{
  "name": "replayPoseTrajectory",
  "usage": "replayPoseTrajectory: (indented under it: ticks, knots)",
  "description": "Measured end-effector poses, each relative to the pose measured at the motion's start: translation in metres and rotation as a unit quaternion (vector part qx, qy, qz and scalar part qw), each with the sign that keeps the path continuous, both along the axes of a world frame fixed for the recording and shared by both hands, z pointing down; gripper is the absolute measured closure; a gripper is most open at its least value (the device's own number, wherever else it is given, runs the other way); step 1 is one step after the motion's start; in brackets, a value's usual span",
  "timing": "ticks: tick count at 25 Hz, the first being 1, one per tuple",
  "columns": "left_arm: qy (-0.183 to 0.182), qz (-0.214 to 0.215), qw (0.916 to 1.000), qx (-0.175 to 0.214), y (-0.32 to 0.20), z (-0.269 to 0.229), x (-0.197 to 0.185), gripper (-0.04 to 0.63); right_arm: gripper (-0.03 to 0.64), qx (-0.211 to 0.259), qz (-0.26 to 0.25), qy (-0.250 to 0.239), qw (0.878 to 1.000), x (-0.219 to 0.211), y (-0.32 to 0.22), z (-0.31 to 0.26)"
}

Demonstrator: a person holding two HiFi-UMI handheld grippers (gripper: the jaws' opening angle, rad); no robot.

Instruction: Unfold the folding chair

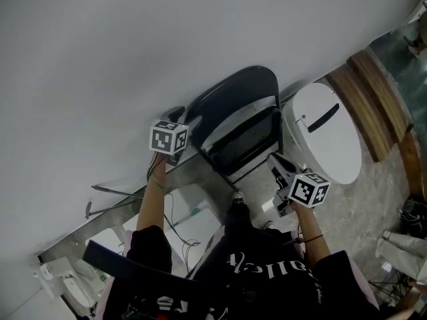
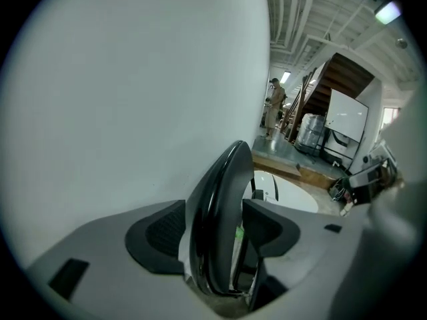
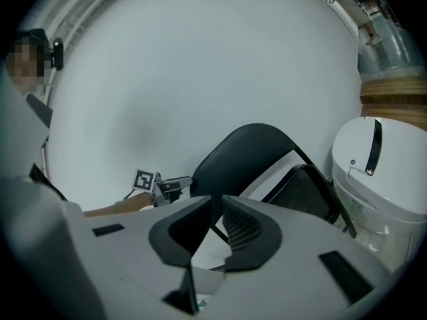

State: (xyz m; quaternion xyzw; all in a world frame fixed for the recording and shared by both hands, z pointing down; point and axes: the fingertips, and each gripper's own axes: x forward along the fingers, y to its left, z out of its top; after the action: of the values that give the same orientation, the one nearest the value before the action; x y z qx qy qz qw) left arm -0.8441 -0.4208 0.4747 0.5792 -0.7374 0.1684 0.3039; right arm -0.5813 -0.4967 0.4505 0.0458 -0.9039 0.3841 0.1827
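Holds the right claw (image 3: 215, 222) clenched on nothing, short of the folding chair (image 1: 233, 105), likely ready to pull the seat (image 1: 243, 142) down. Straddles the backrest (image 2: 217, 199) edge with the left claw (image 2: 212, 229), released wide, probably to grasp it. Leans folded against the white wall (image 1: 133, 45), beside 1 white lidded container (image 1: 323, 139).

Surface finishes
Glossy, smooth black back on folding chair (image 1: 235, 102); matt white wall (image 1: 133, 45); smooth plastic bin (image 1: 327, 135); wood step (image 1: 373, 105).
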Motion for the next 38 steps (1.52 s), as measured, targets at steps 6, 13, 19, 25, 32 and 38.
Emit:
replayPoseTrajectory:
  ticks: [6,13,19,25,32,38]
  knots:
    - [0.018,0.021,0.9996,-0.01,-0.021,0.017,0.005,0.345,0.47,-0.013,-0.031,0.008,0.999,-0.014,0.009,0.018]
    - [-0.027,0.051,0.9976,-0.039,-0.027,0.028,0.016,0.346,0.439,-0.028,-0.046,0.074,0.996,-0.027,0.005,0.072]
    - [-0.021,0.059,0.9969,-0.047,-0.024,0.034,0.004,0.388,0.414,-0.096,-0.009,0.088,0.991,-0.083,-0.007,0.141]
    - [-0.018,0.066,0.9968,-0.041,-0.025,0.034,0.005,0.398,0.367,-0.142,0.037,0.114,0.983,-0.114,-0.028,0.206]
    - [-0.01,0.089,0.9959,-0.01,-0.028,0.021,0.032,0.411,0.367,-0.188,0.074,0.096,0.975,-0.136,-0.045,0.228]
    - [-0.009,0.102,0.9945,-0.023,-0.019,0.019,0.053,0.414,0.48,-0.175,0.09,0.116,0.974,-0.115,-0.039,0.234]
